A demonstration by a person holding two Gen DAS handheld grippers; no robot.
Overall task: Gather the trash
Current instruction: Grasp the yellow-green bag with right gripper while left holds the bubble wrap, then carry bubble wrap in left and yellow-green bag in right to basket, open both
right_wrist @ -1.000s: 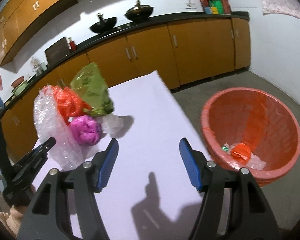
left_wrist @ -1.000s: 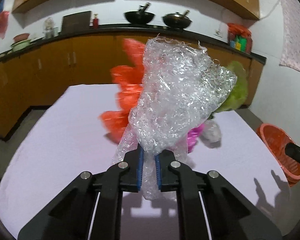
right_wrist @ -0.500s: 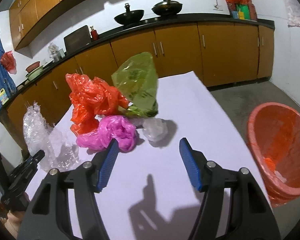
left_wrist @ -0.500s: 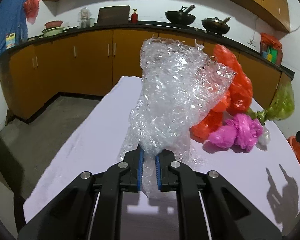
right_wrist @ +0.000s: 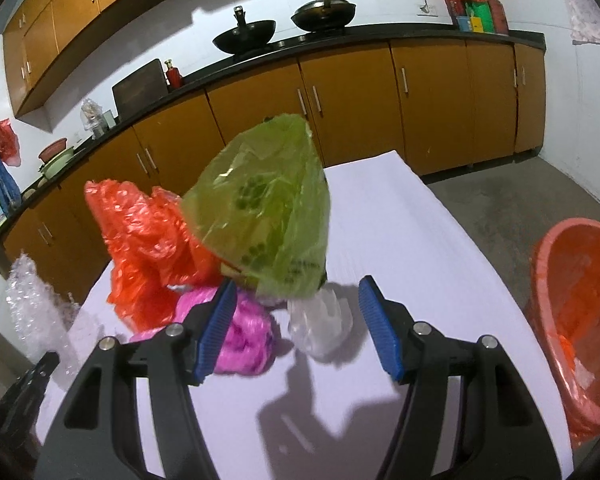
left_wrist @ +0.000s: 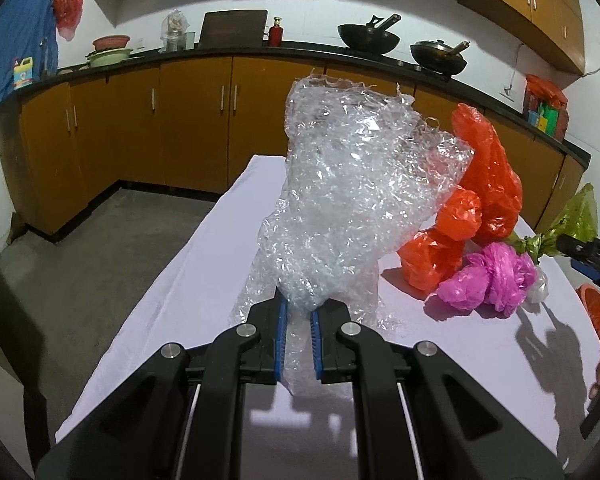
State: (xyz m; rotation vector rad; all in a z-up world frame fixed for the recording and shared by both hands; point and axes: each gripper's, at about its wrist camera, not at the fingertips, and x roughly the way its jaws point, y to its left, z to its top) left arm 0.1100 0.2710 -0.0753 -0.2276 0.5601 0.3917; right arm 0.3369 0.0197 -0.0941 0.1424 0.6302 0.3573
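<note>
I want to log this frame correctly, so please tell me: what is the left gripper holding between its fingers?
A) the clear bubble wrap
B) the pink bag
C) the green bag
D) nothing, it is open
A: in the left wrist view the left gripper is shut on the clear bubble wrap, while the pink bag and green bag lie on the table.

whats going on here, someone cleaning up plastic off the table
Yes. The left gripper is shut on a wad of bubble wrap. The right gripper is open, facing the small clear bag beside green, orange and pink bags. The orange bin stands beside the table.
</note>
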